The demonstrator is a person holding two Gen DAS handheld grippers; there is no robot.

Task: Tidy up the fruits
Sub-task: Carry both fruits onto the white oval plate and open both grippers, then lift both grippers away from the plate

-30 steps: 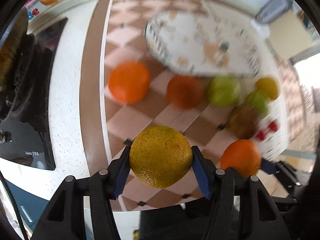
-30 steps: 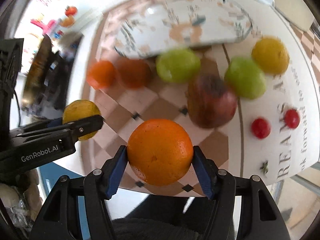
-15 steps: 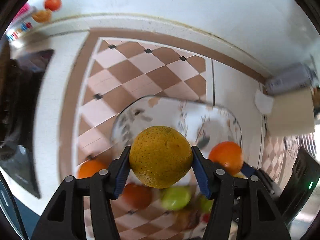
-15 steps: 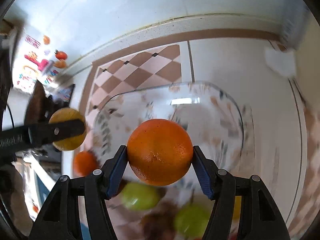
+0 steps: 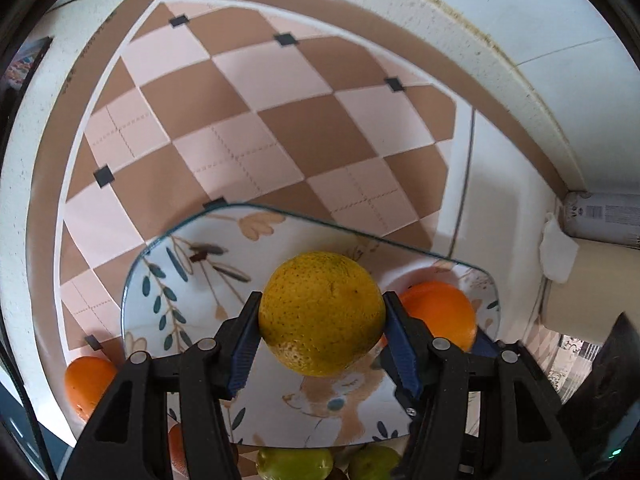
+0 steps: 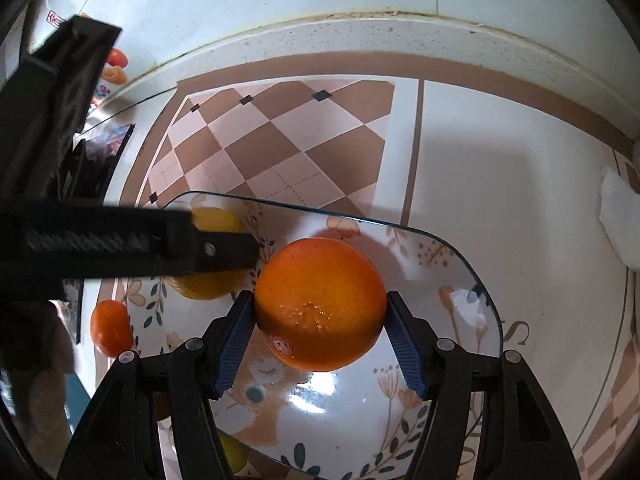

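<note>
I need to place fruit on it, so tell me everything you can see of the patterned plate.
The plate is a glossy, rounded-rectangle dish, white with leaf, flower and sleeping-animal prints and a thin dark rim. It lies flat on the checkered mat. Both grippers hold their fruit over it; whether either fruit touches it is unclear. Loose fruit lies beside its near and left edges.

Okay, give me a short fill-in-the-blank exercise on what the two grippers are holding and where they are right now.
1. The left gripper is shut on a ____-green citrus fruit.
2. The right gripper is shut on an ____.
3. Both held fruits are above the floral ____.
4. The mat under it has a brown and pink ____ pattern.

Missing words: yellow; orange; plate; checkered
</note>
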